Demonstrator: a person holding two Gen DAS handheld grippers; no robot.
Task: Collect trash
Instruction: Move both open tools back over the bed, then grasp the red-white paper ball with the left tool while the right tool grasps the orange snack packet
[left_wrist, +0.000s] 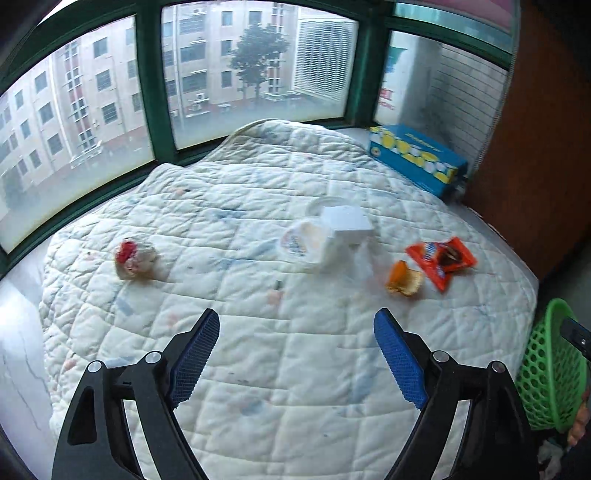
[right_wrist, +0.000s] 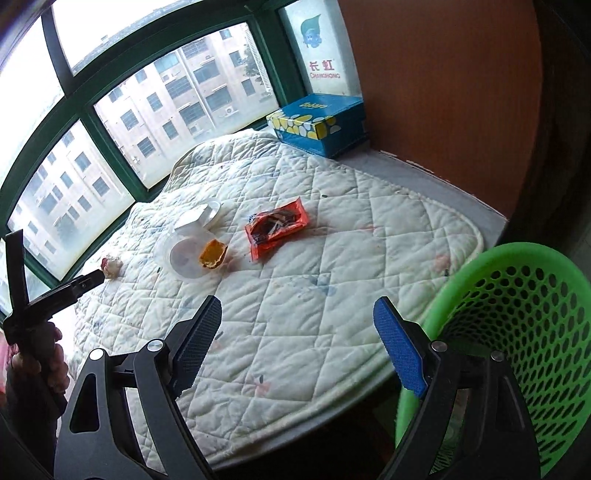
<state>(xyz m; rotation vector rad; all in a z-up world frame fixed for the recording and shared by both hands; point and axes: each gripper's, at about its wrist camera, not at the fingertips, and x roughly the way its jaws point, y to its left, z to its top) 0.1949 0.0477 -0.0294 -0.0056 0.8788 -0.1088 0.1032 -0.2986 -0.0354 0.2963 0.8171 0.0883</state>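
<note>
Trash lies on a white quilt (left_wrist: 258, 369) (right_wrist: 314, 295). There is a crumpled white and red wrapper (left_wrist: 133, 259) (right_wrist: 112, 266), clear plastic cups (left_wrist: 306, 242) (right_wrist: 184, 254) with a white box (left_wrist: 346, 220), an orange peel piece (left_wrist: 403, 283) (right_wrist: 213, 253) and an orange snack bag (left_wrist: 441, 260) (right_wrist: 277, 227). A green perforated basket (right_wrist: 517, 350) (left_wrist: 550, 369) stands at the quilt's right edge. My left gripper (left_wrist: 297, 350) is open and empty above the quilt's near part. My right gripper (right_wrist: 297, 347) is open and empty beside the basket.
A blue and yellow tissue box (left_wrist: 417, 158) (right_wrist: 317, 123) sits at the far right by a brown wall. Green-framed windows (left_wrist: 155, 92) run behind the quilt. The left hand-held gripper body (right_wrist: 48, 306) shows at the left of the right wrist view.
</note>
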